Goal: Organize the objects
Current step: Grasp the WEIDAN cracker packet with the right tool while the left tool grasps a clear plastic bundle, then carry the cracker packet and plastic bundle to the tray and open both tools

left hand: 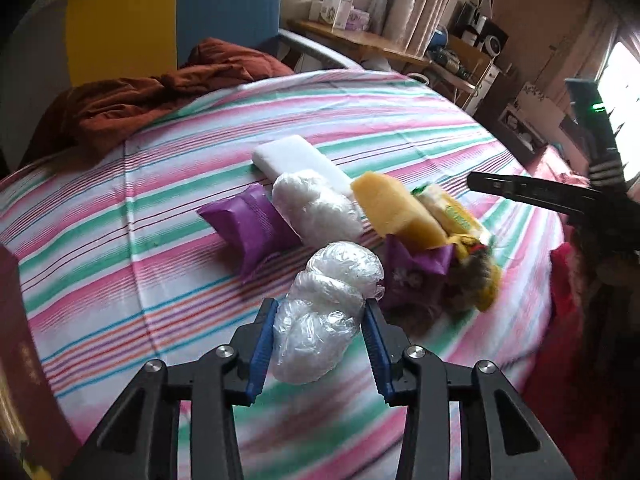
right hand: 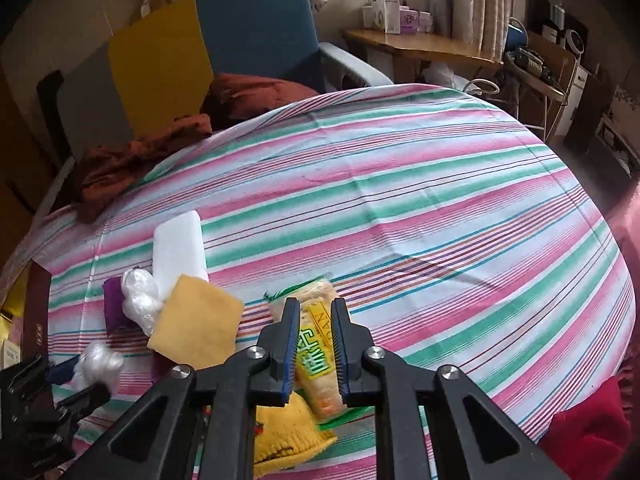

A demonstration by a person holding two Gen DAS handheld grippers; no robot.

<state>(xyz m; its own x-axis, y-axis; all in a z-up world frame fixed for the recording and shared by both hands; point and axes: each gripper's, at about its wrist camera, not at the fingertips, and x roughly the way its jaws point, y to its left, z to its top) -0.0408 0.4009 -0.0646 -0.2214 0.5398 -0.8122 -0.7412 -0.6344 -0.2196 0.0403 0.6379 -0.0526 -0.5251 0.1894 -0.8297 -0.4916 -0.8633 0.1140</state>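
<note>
My left gripper [left hand: 320, 308] is shut on a crumpled clear plastic bag [left hand: 324, 312], just above the striped tablecloth [left hand: 160, 240]. Beyond it lie a purple packet [left hand: 250, 228], a second clear bag [left hand: 314, 208], a white foam block [left hand: 292, 160], a yellow sponge [left hand: 394, 210] and a yellow-green snack packet [left hand: 452, 216]. My right gripper [right hand: 316, 312] is shut on that snack packet [right hand: 320, 352], which tilts above a yellow knitted item [right hand: 288, 436]. The sponge [right hand: 198, 320] and foam block [right hand: 178, 246] lie to its left.
A rust-red cloth [left hand: 132, 100] lies at the table's far left by a blue chair [right hand: 260, 24]. A dark red box [left hand: 24, 352] stands at the left edge. A red cloth [right hand: 588, 436] hangs at the right edge. Shelves and a wooden desk [right hand: 420, 44] stand behind.
</note>
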